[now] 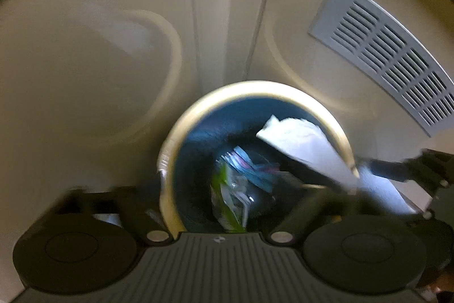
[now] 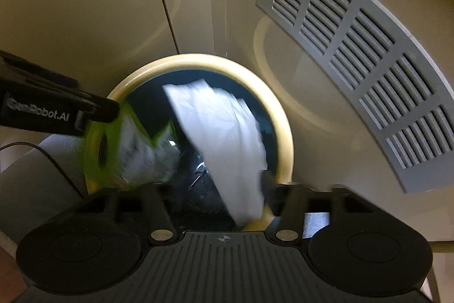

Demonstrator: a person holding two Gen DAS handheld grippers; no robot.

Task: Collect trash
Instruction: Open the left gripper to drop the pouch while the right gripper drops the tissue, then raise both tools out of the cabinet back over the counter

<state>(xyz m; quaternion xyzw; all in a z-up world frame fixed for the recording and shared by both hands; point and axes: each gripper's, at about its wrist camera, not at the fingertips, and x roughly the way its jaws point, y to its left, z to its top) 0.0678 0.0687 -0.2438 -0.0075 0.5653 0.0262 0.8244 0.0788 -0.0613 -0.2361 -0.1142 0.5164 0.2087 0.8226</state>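
In the left wrist view my left gripper (image 1: 218, 206) stands spread with nothing between its fingers, above the bin (image 1: 255, 93) in the lower middle, and the green wrapper (image 1: 229, 198) lies inside, long axis running from upper right to lower left. In the right wrist view my right gripper (image 2: 224, 198) is partly spread, and the white paper (image 2: 224, 144) hangs slanted over the opening from upper left to lower right. I cannot tell if one finger touches it; I fear its lower end may catch the rim.

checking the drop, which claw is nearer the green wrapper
Left. The left claw sits right at the green wrapper over the bin; the right claw is apart, by the white paper.
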